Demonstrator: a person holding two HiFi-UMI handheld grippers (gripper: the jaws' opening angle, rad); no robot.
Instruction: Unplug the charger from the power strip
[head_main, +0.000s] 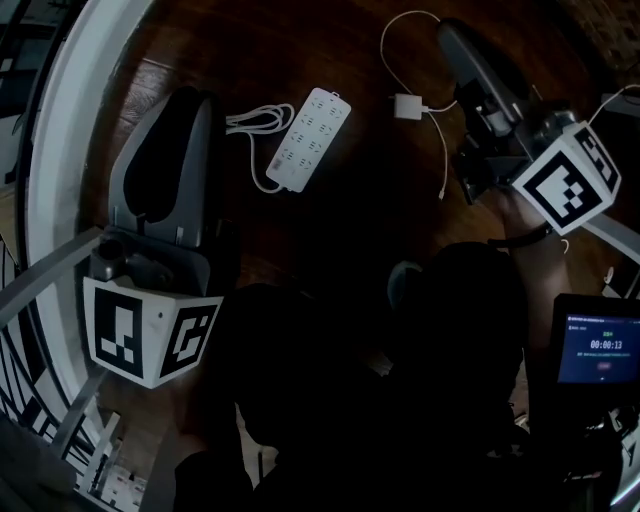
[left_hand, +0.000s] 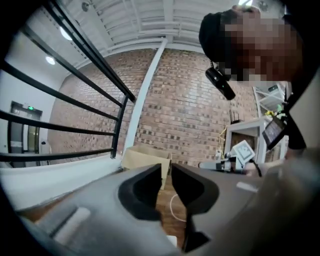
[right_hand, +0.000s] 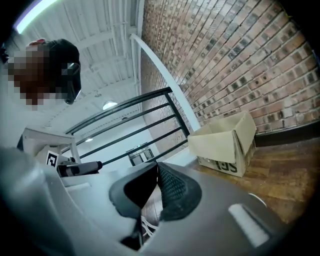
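Head view: white power strip (head_main: 312, 140) lies flat on the dark wooden floor (head_main: 330, 230), angled. Its thick white cord (head_main: 250, 122) is bunched just left of it. The sockets that show look empty.

The charger (head_main: 407, 106), a small white block, lies on the floor well apart from the strip, to its right, and is not plugged in. A thin white cable (head_main: 443, 150) runs from it, looping above the block and trailing down past it.

The left claw (head_main: 185, 100) is at frame left, raised off the floor, with its tip left of the strip and touching nothing. Its marker cube (head_main: 150, 335) is below it in the frame. In the left gripper view the left claw (left_hand: 166, 167) is narrow: a slim slit between the dark pads (left_hand: 147, 187), with nothing in it. Floor and a bit of white cable show through the slit.

The right claw (head_main: 450, 35) is at top right, beside the charger's cable loop and clear of the charger. Its marker cube (head_main: 570, 180) sits lower right of it. In the right gripper view the right claw (right_hand: 156, 167) is closed tip to tip, with nothing pinched in it.

Both gripper views point roughly level across the room, taking in a brick wall (right_hand: 235, 60), a black railing (right_hand: 140, 120) and an open cardboard box (right_hand: 227, 142) standing on the floor by the wall. A small lit screen (head_main: 597, 350) shows at the head view's lower right.
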